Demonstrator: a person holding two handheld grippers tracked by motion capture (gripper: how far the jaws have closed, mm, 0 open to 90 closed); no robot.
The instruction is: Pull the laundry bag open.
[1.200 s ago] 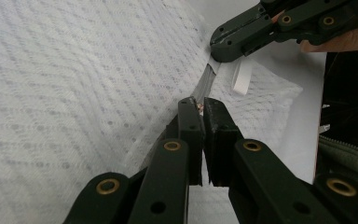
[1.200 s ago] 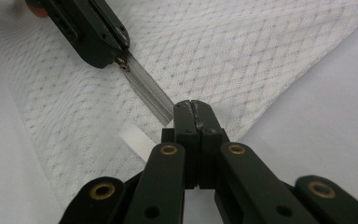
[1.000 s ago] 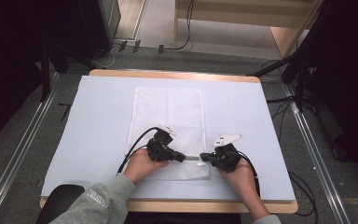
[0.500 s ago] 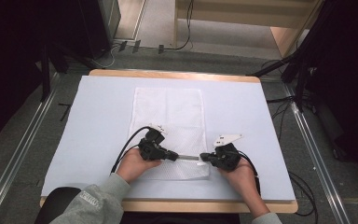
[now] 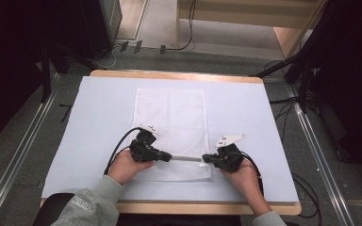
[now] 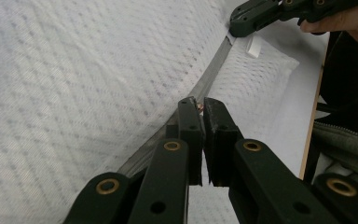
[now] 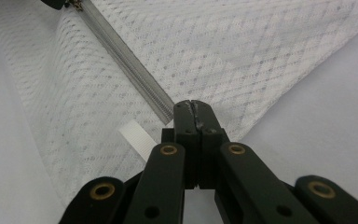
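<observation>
A white mesh laundry bag (image 5: 169, 127) lies flat in the middle of the bench (image 5: 245, 108), its long side running from twelve to six o'clock. Its grey zipper (image 5: 187, 158) crosses the near end, toward six o'clock.

The left gripper (image 5: 167, 157) sits at the nine o'clock end of that zipper. In the left gripper view its fingers (image 6: 189, 126) are all but closed, pinched on a small metal piece at the zipper line, which looks like the slider; I can't make it out for certain. The right gripper (image 5: 206, 158) is at the three o'clock end, its fingers (image 7: 186, 119) pressed fully together on the end of the zipper tape, just beside a short white ribbon tab (image 7: 137, 137) sewn to the bag.

Set against the view of a second ago, the left gripper has slid toward nine o'clock, away from the right one. Back then the two sets of fingers were nearly tip to tip; now a stretch of grey zipper shows between them. The right gripper has kept its place on the tape, and the bag has not shifted on the bench.
</observation>
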